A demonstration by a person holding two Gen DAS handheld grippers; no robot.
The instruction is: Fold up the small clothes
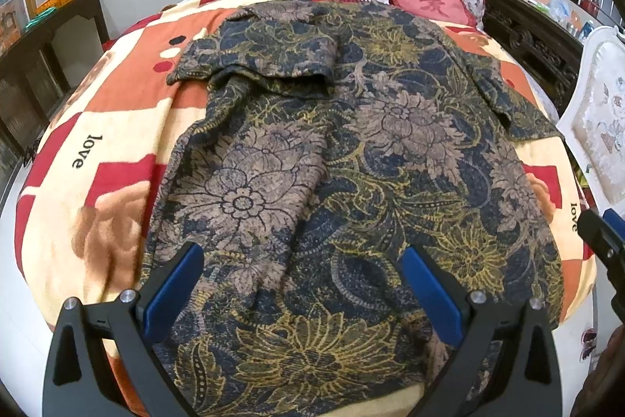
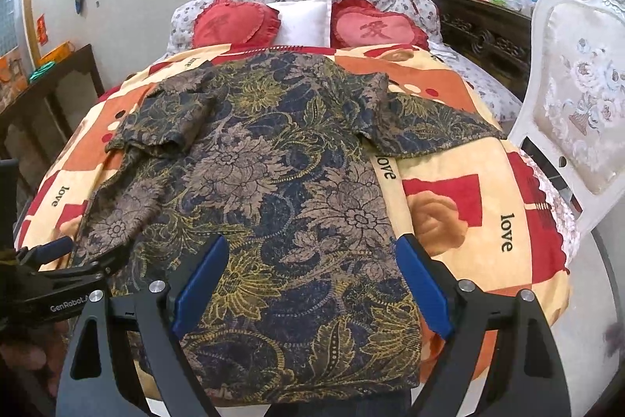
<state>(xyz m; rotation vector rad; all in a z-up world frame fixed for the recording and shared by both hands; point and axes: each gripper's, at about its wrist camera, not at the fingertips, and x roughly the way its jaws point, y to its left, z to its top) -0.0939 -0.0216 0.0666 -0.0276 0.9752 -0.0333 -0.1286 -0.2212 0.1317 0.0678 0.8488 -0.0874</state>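
Observation:
A dark blue, gold and brown floral short-sleeved shirt (image 1: 351,151) lies spread on the bed; it also shows in the right wrist view (image 2: 273,174). Its left side and left sleeve (image 1: 265,61) are folded inward over the body. Its right sleeve (image 2: 433,124) lies spread out flat. My left gripper (image 1: 302,260) is open above the shirt's near hem, holding nothing. My right gripper (image 2: 312,253) is open above the hem's right part, holding nothing. The left gripper also shows at the left edge of the right wrist view (image 2: 54,260).
The bed carries an orange, red and cream blanket (image 2: 488,213) printed "love". Red heart cushions (image 2: 234,22) and a white pillow (image 2: 304,18) lie at the head. A white chair (image 2: 578,104) stands right of the bed, dark wooden furniture (image 1: 39,65) to the left.

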